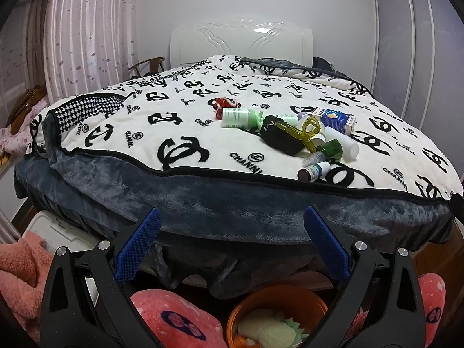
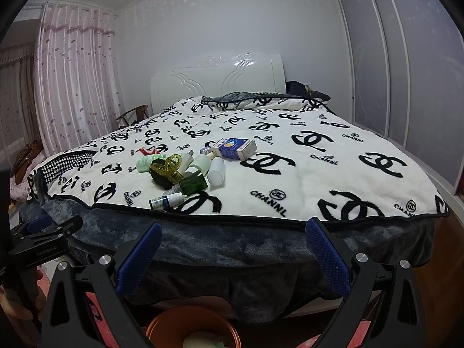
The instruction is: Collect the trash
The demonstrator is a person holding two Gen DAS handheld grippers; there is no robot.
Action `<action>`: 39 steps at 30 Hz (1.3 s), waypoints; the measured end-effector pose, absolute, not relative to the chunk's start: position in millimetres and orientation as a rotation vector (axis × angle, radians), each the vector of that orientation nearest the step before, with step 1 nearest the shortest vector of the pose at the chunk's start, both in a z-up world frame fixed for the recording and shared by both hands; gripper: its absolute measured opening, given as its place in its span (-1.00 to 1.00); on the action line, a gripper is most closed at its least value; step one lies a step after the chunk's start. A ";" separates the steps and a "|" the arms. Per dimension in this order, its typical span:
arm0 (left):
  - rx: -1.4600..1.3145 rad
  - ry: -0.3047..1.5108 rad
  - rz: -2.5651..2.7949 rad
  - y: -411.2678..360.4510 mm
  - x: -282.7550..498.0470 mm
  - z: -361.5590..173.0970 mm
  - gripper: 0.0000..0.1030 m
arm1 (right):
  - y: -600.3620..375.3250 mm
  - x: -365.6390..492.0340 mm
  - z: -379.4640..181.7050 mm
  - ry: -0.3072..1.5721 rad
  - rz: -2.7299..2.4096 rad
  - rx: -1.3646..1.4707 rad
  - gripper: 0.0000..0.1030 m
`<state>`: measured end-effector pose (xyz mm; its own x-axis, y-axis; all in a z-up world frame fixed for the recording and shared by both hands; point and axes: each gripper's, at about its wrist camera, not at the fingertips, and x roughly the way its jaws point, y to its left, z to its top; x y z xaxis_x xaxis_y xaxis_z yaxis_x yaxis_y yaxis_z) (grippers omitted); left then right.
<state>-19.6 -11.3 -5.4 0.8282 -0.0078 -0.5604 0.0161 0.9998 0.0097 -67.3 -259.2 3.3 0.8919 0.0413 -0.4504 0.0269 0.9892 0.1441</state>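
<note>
A heap of small items lies on the white patterned bedspread (image 1: pixel 203 133) (image 2: pixel 304 179): a blue-and-white carton (image 1: pixel 335 119) (image 2: pixel 236 148), a pale green tube (image 1: pixel 239 117) (image 2: pixel 148 162), a yellow-green hair claw (image 1: pixel 304 132) (image 2: pixel 168 166), a dark green bottle (image 1: pixel 332 149) (image 2: pixel 194 184), white bottles (image 1: pixel 343 142) (image 2: pixel 217 172), a small dropper bottle (image 1: pixel 314 171) (image 2: pixel 165 200), a black pouch (image 1: pixel 279 137) and a red wrapper (image 1: pixel 224 103). An orange bin (image 1: pixel 275 304) (image 2: pixel 191 330) sits on the floor below. My left gripper (image 1: pixel 232 226) and right gripper (image 2: pixel 233 237) are open, empty, short of the bed's edge.
A grey plush blanket (image 1: pixel 203 197) hangs over the bed's front. Pink plush slippers (image 1: pixel 174 319) flank the bin. A white storage box (image 1: pixel 58 232) and pink fabric (image 1: pixel 20 261) lie at left. Curtains (image 2: pixel 66 81), a chair (image 2: pixel 136 116), the headboard (image 1: pixel 240 40) and wardrobe doors (image 2: pixel 406 72) surround the bed.
</note>
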 end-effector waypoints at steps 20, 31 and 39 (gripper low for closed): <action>0.009 0.600 -0.014 -9.2 -11.1 -6.2 0.87 | -259.0 -67.2 2.4 0.473 0.010 0.151 0.90; 0.013 0.601 -0.017 -14.5 -13.5 -9.0 0.87 | -258.5 -68.3 3.0 0.473 0.010 0.151 0.90; 0.013 0.601 -0.014 -10.6 -10.4 -7.6 0.87 | -258.8 -68.3 3.3 0.474 0.012 0.150 0.90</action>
<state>-10.4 -10.6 -7.6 0.8245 -0.0094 -0.5658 0.0170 0.9998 0.0081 -68.3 -258.8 3.3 0.8898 0.0461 -0.4540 0.0238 0.9889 0.1470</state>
